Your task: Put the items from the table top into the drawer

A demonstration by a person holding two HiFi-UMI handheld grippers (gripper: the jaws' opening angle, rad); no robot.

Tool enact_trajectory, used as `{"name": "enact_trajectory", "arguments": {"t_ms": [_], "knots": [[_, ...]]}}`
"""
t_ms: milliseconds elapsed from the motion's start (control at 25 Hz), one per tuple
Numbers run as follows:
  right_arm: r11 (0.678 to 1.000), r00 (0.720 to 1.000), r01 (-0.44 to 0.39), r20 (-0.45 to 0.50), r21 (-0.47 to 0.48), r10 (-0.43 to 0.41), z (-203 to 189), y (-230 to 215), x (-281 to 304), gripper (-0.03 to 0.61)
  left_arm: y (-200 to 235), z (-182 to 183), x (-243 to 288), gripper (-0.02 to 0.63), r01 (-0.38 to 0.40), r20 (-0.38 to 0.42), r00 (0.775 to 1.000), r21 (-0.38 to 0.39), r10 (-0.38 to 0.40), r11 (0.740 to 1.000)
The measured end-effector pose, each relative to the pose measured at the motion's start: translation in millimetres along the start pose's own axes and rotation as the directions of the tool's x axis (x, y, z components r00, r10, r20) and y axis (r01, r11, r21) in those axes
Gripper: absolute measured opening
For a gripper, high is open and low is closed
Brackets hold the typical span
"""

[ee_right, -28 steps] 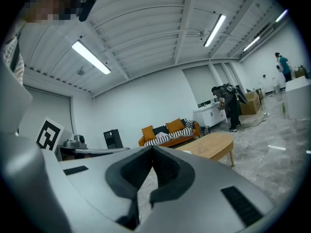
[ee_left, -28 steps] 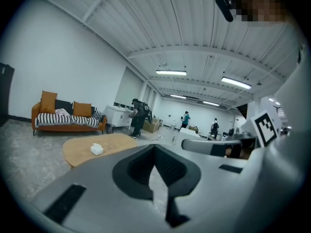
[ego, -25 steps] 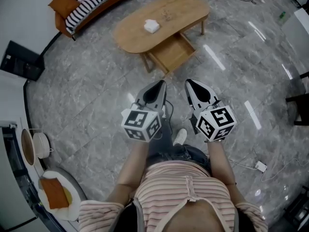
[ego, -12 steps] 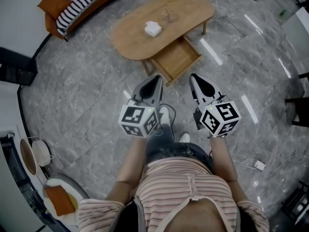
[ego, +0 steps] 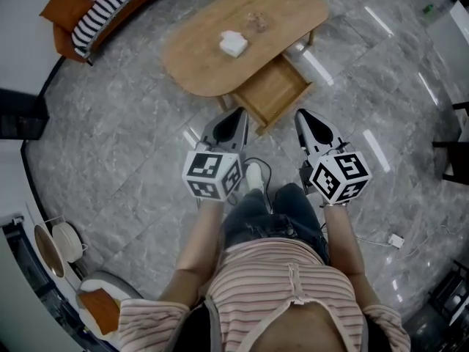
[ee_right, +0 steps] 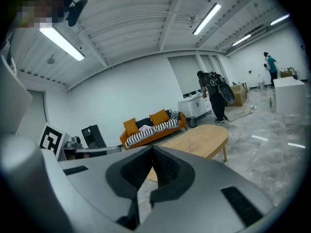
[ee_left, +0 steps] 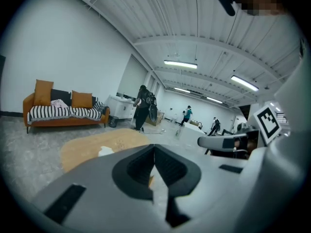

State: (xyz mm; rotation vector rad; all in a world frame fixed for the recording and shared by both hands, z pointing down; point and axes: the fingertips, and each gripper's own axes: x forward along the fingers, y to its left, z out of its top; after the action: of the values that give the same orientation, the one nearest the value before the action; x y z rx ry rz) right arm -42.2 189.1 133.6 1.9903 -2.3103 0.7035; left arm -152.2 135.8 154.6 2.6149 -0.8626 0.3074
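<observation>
A low oval wooden table (ego: 198, 57) stands ahead, seen also in the left gripper view (ee_left: 92, 144) and the right gripper view (ee_right: 201, 140). On its top lie a white folded item (ego: 233, 43) (ee_left: 105, 151) and a small pale item (ego: 256, 22). The table's drawer (ego: 272, 90) is pulled open toward me and looks empty. My left gripper (ego: 236, 117) (ee_left: 154, 152) is shut and empty, its tip just short of the drawer's front edge. My right gripper (ego: 304, 117) (ee_right: 151, 150) is likewise shut with nothing in it, to the right of the drawer.
An orange sofa (ego: 69, 17) with a striped blanket stands beyond the table at the far left. A white plug (ego: 396, 240) and its cable lie on the marble floor at the right. Dark furniture (ego: 454, 149) sits at the right edge. People stand far back in the room (ee_left: 143, 108).
The person has stepped toward the table. Both grippers have moved forward together, and the open drawer is now right in front of their tips. Their jaws stayed shut.
</observation>
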Motion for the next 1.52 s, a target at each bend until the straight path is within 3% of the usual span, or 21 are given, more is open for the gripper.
{"name": "enact_trajectory", "arguments": {"t_ms": [240, 440, 840, 1240, 1520], "knots": [[1.0, 0.999, -0.018, -0.05, 0.016, 0.019, -8, -16, 14, 0.008, 9, -7, 27, 0.014, -0.032, -0.036, 0.999, -0.005, 0.032, 0.999], [0.999, 0.998, -0.039, -0.052, 0.012, 0.04, 3, -42, 18, 0.008, 18, -4, 53, 0.014, -0.104, -0.05, 0.993, 0.005, 0.104, 0.995], [0.992, 0.99, -0.115, -0.073, 0.043, 0.118, 9, -86, 43, 0.008, 43, -10, 104, 0.015, -0.247, -0.123, 0.961, 0.01, 0.246, 0.969], [0.991, 0.99, -0.1, -0.089, 0.084, 0.107, 16, -97, 115, 0.008, 146, -10, 154, 0.095, -0.312, -0.196, 0.934, -0.041, 0.299, 0.949], [0.994, 0.99, -0.013, -0.141, 0.109, 0.028, 19, -109, 194, 0.008, 234, -19, 215, 0.123, -0.277, -0.298, 0.92, -0.037, 0.254, 0.96]]}}
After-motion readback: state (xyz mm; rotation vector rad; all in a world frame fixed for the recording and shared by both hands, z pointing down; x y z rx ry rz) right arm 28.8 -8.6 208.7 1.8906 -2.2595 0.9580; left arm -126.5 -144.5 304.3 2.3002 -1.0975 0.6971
